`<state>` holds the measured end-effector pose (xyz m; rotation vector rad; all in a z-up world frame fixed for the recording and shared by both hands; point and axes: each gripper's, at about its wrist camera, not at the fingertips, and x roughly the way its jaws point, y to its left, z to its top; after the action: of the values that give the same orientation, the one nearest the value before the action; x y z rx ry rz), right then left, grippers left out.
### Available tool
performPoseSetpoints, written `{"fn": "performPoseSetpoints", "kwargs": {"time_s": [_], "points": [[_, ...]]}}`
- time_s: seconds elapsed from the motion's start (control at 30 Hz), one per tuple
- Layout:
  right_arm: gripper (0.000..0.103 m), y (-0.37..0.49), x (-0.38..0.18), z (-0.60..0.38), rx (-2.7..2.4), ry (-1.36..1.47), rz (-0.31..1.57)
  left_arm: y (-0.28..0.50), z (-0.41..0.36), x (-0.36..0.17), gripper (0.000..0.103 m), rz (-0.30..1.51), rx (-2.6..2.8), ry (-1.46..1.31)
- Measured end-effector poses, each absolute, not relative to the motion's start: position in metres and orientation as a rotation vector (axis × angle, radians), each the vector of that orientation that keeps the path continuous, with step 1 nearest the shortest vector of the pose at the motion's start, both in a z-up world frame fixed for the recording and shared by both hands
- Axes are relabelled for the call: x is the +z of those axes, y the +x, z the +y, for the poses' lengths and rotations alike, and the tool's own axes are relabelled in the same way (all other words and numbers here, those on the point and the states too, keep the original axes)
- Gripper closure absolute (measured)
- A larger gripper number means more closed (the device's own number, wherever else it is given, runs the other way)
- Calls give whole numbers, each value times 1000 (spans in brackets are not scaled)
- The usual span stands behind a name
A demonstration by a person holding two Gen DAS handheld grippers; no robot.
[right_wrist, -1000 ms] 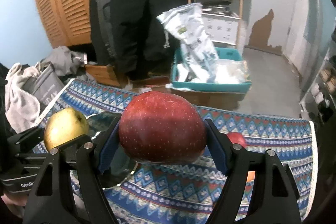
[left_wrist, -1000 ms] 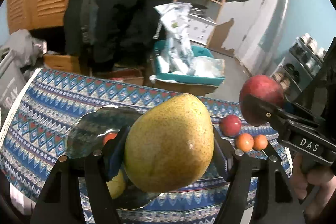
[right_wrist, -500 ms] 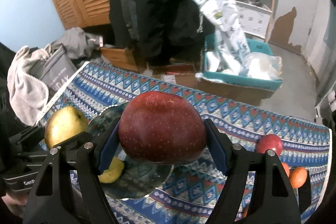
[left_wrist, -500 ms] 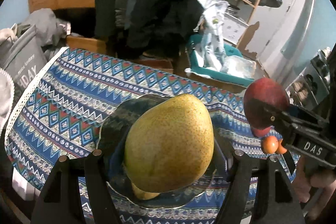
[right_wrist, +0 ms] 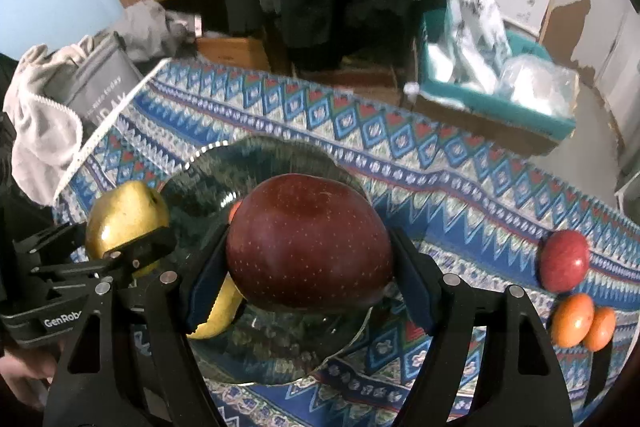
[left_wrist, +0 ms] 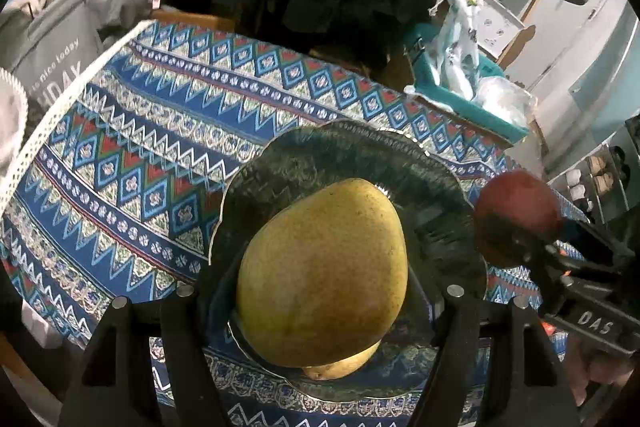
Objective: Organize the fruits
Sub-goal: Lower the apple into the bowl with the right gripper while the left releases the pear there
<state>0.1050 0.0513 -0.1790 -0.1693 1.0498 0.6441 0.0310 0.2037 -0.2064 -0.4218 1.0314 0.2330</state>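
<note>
My left gripper (left_wrist: 320,291) is shut on a yellow-green pear (left_wrist: 324,275), held just above a dark glass plate (left_wrist: 344,163) on the patterned tablecloth. A second yellow fruit (left_wrist: 344,367) lies on the plate under the pear. My right gripper (right_wrist: 308,279) is shut on a dark red apple (right_wrist: 308,243), over the same plate (right_wrist: 256,163). In the right wrist view the pear (right_wrist: 124,215) in the left gripper shows at the left. The red apple (left_wrist: 516,211) shows at the right of the left wrist view. A yellow fruit (right_wrist: 216,311) and a bit of orange fruit (right_wrist: 234,211) lie on the plate.
A smaller red apple (right_wrist: 564,259) and two orange fruits (right_wrist: 582,321) lie on the cloth to the right of the plate. Beyond the table stand a teal bin with plastic bags (right_wrist: 500,67), a grey bag (right_wrist: 96,83), hanging dark coats and a wooden shelf.
Both grippers have come down and forward over the plate with their fruit still gripped. The plate now fills the middle of both views; the loose fruits have slid to the right edge.
</note>
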Motion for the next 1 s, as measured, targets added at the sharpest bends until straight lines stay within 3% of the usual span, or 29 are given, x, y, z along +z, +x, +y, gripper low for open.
{"fn": "performPoseSetpoints", "kwargs": {"time_s": [0.47, 1.0], "points": [[26, 108, -225, 55, 642, -164, 1167, 36, 208, -241, 29, 1131, 251, -442], [27, 107, -224, 54, 659, -131, 1175, 37, 205, -235, 31, 1124, 254, -422]]}}
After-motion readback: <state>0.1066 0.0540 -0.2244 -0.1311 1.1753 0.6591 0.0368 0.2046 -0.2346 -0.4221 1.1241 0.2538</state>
